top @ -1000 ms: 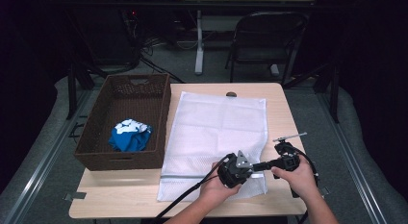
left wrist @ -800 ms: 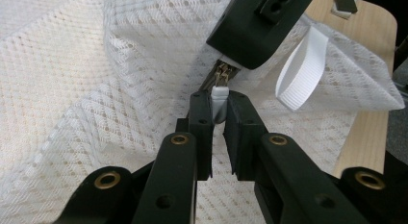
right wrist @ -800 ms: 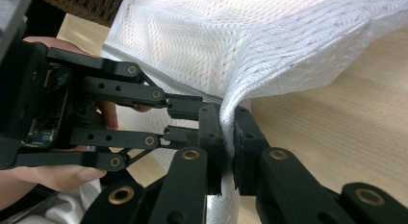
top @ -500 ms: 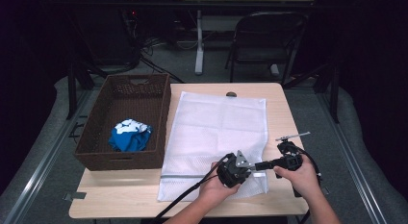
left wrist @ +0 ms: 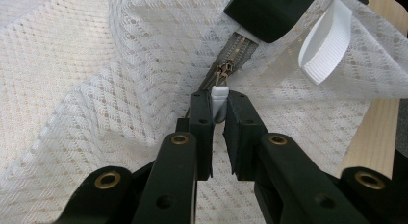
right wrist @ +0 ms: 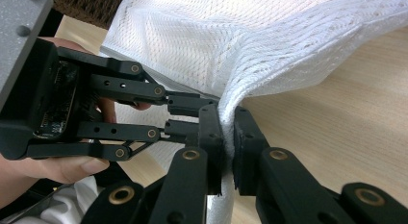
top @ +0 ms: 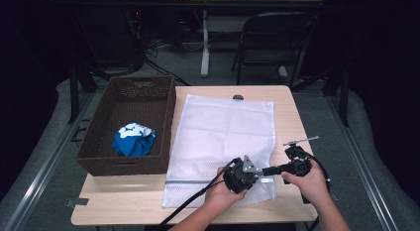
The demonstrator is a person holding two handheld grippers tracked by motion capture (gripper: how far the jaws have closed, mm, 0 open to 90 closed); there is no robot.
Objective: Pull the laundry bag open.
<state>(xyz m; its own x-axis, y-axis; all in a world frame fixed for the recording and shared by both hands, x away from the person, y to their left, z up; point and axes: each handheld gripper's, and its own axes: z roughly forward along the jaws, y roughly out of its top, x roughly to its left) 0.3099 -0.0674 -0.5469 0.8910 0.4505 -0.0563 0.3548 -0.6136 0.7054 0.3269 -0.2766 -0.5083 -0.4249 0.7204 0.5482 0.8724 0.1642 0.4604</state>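
Note:
A white mesh laundry bag (top: 223, 137) lies flat in the middle of the wooden table (top: 287, 117). At its near right corner my two grippers meet. In the left gripper view my left gripper (left wrist: 219, 106) is shut on the white zipper pull (left wrist: 219, 96), at the end of the grey zipper (left wrist: 235, 48). In the right gripper view my right gripper (right wrist: 227, 125) is shut on a bunched fold of the mesh bag (right wrist: 269, 46), lifted off the table. From above, the left gripper (top: 256, 175) points right and the right gripper (top: 266, 171) points left, tip to tip.
A brown wicker basket (top: 99, 142) stands on the table's left side with a crumpled blue and white cloth (top: 133, 140) inside. A white ribbon loop (left wrist: 325, 41) hangs at the bag's corner. A folding chair (top: 272, 42) stands beyond the table's far edge.

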